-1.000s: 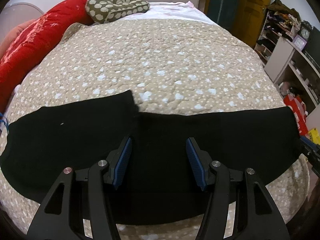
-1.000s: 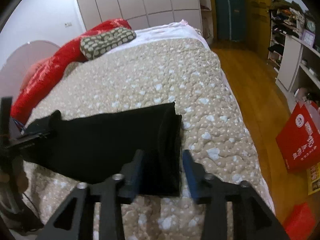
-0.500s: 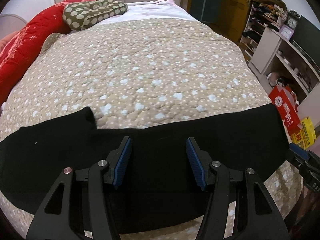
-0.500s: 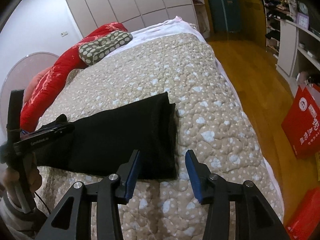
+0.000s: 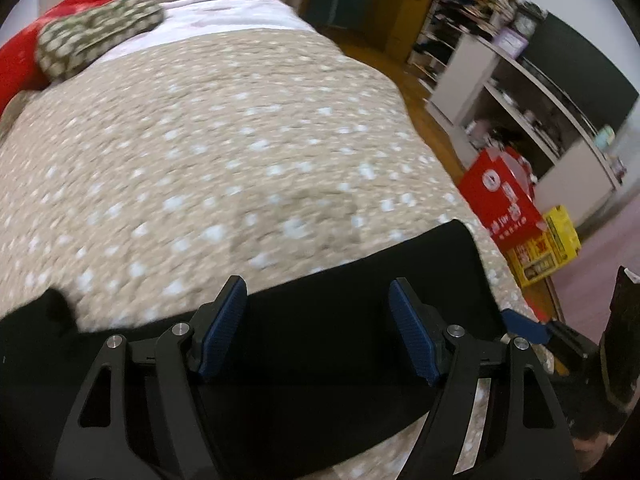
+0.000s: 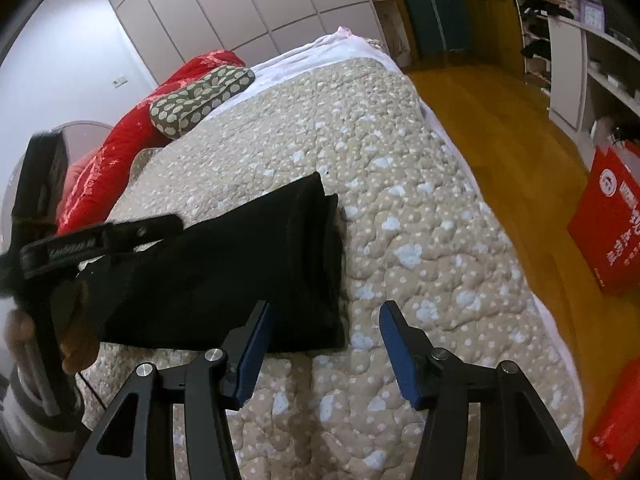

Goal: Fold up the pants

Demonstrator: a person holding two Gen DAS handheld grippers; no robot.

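Observation:
Black pants (image 5: 320, 344) lie flat across the near edge of the bed, folded lengthwise. My left gripper (image 5: 318, 332) is open and empty, hovering over the pants' middle. In the right wrist view the pants (image 6: 224, 272) end in a layered edge near the centre. My right gripper (image 6: 326, 350) is open and empty, just off that end over the quilt. The left gripper (image 6: 100, 240) shows at the left of the right wrist view above the pants. The right gripper's blue fingertip (image 5: 520, 326) shows at the pants' right end.
A beige dotted quilt (image 6: 380, 168) covers the bed. A red blanket (image 6: 112, 160) and a dotted pillow (image 6: 200, 96) lie at the far end. Red bags (image 6: 612, 216) and white shelves (image 5: 520, 92) stand on the wooden floor to the right.
The left wrist view has swung right along the pants toward their right end. My right gripper has drawn back off the pants' end and opened wider.

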